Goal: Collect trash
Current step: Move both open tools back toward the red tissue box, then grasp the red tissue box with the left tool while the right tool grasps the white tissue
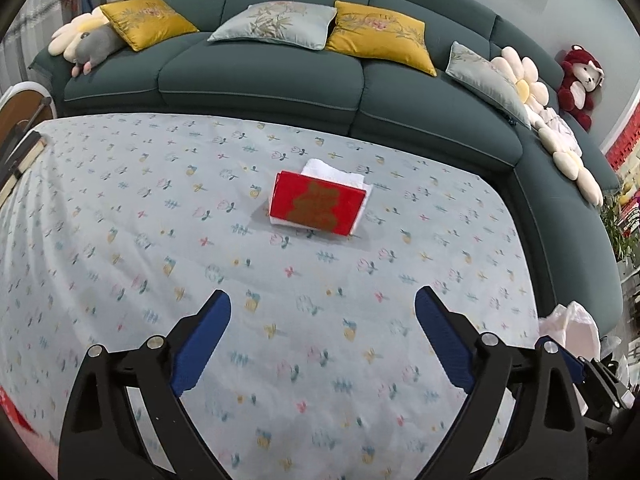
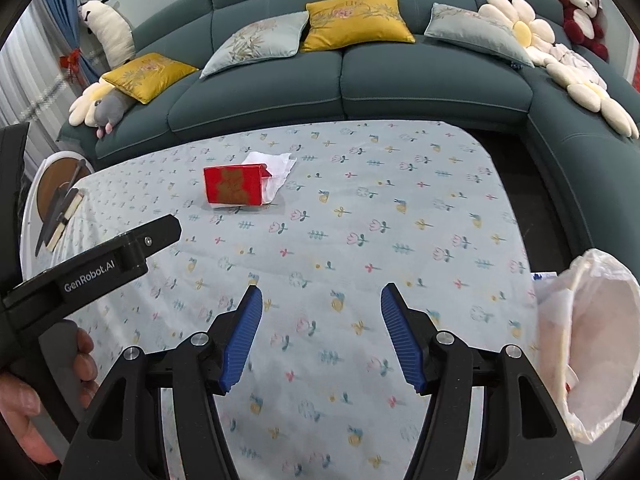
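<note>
- I see a pale blue tablecloth [image 1: 120, 240] printed with small pink, yellow and teal flowers.
- The box [image 1: 318, 208] on it is red with a gold figure; the tissue [image 1: 336, 172] under it is white.
- My left gripper [image 1: 322, 344] and right gripper [image 2: 322, 336] have blue pads on black frames.
- The sofa [image 1: 260, 72] is dark teal, with mustard cushions [image 1: 380, 36] and a pale grey-blue floral one [image 1: 276, 24].
- The bag [image 2: 600, 344] is translucent white.

Grippers [image 1: 322, 308] [image 2: 321, 304]: black frames, blue ribbed pads [image 2: 242, 340], silver screws; "GenRobot.AI" lettering; grey handle in hand [image 2: 24, 408].
</note>
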Tool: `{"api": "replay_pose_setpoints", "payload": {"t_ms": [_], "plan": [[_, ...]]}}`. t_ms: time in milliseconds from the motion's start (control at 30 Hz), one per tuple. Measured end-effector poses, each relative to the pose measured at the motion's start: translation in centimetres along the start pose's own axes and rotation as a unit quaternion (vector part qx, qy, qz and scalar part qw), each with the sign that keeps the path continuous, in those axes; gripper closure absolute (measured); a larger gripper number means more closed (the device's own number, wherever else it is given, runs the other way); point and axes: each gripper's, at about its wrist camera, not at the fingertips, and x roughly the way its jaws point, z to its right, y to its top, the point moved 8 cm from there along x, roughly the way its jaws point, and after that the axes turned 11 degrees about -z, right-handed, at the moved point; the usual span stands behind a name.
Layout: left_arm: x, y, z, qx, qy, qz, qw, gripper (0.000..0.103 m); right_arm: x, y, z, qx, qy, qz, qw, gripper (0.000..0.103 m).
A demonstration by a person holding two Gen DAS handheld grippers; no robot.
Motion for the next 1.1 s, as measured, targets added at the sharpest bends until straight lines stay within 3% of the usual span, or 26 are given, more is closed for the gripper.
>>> {"api": "replay_pose_setpoints", "payload": {"t_ms": [367, 600, 733, 867, 933, 1000, 1033, 1100], "plan": [[7.2, 6.5, 0.2, 0.040, 0.009, -0.007, 0.9991, 0.014, 6.2, 5.7, -0.5, -0.003, -0.004, -0.016, 1.000, 0.043], [11.0, 7.6, 0.9, 0.072, 0.000, -0.031, 0.9969, 0.014, 9.0, 7.6, -0.4, -0.011, -0.006, -0.024, 1.000, 0.043], [12.1, 7.8, 0.9, 0.079, 0.012, -0.040, 0.9960, 0.014, 10.0, 8.1, -0.7, -0.017, -0.005, -0.028, 0.999, 0.043], [12.4, 7.9, 0.3, 0.063, -0.003, -0.051, 0.9967, 0.044, 10.8, 8.4, -1.0, -0.017, 0.000, -0.031, 0.999, 0.043], [12.1, 7.7, -0.1, 0.046, -0.023, -0.055, 0.9972, 0.052, 11.1, 8.5, -1.2, -0.015, 0.005, -0.033, 0.999, 0.043], [11.8, 7.4, -0.4, 0.042, -0.032, -0.053, 0.9972, 0.075, 11.4, 8.7, -1.6, -0.016, 0.007, -0.032, 0.999, 0.043], [11.6, 7.3, -0.6, 0.040, -0.034, -0.054, 0.9972, 0.078, 11.5, 8.8, -1.8, -0.018, 0.008, -0.032, 0.999, 0.043], [11.3, 7.1, -1.2, 0.031, -0.035, -0.052, 0.9975, 0.095, 11.8, 9.0, -2.3, -0.021, 0.009, -0.033, 0.999, 0.043]]}}
